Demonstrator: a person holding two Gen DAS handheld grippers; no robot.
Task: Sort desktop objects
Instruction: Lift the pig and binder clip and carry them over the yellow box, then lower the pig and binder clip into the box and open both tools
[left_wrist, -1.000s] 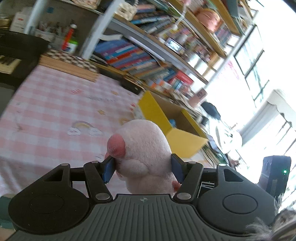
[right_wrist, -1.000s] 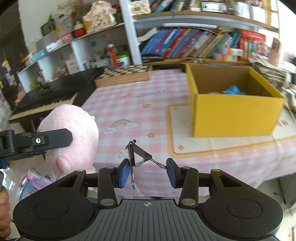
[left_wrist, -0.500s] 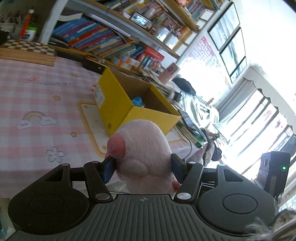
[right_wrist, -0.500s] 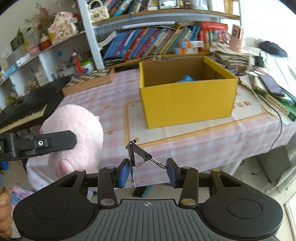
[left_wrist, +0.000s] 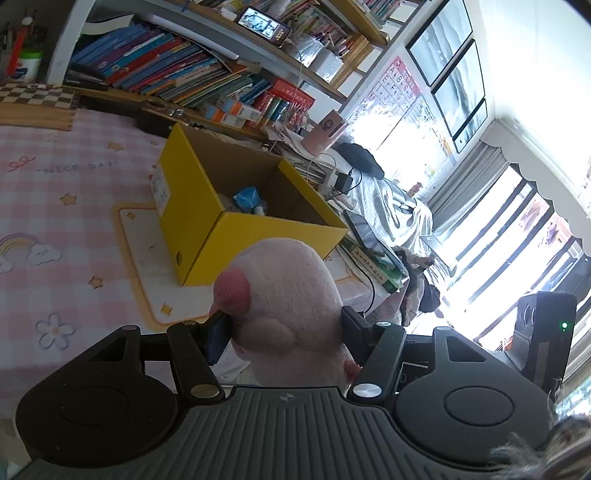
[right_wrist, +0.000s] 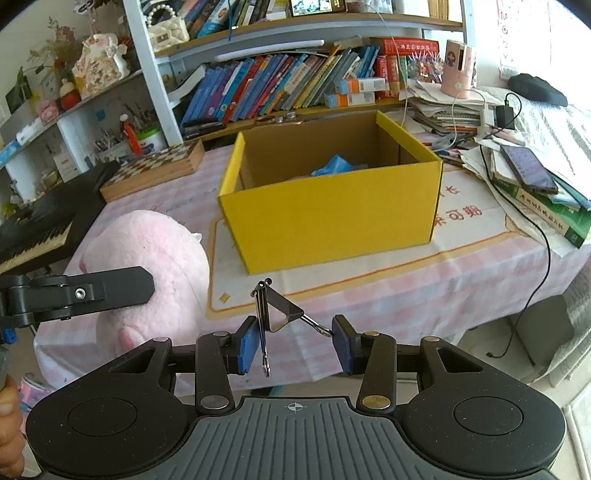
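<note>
My left gripper (left_wrist: 282, 332) is shut on a pink plush pig (left_wrist: 284, 306) and holds it in the air near the table's front edge, short of the yellow cardboard box (left_wrist: 207, 225). The pig (right_wrist: 147, 258) and one left gripper finger (right_wrist: 92, 291) also show at the left of the right wrist view. My right gripper (right_wrist: 295, 343) is shut on a black binder clip (right_wrist: 277, 314) by its wire handles, in front of the box (right_wrist: 332, 218). A blue item (right_wrist: 332, 166) lies inside the box.
The box stands on a white mat on the pink checked tablecloth (right_wrist: 406, 291). A wooden chessboard (right_wrist: 155, 170) and a keyboard (right_wrist: 40, 229) are at the back left. Stacked books with a phone (right_wrist: 532, 184) and a cable lie right. Bookshelves stand behind.
Both grippers have swung right and come closer to the yellow box, carrying the pig and the clip. The box now looms larger in both views.
</note>
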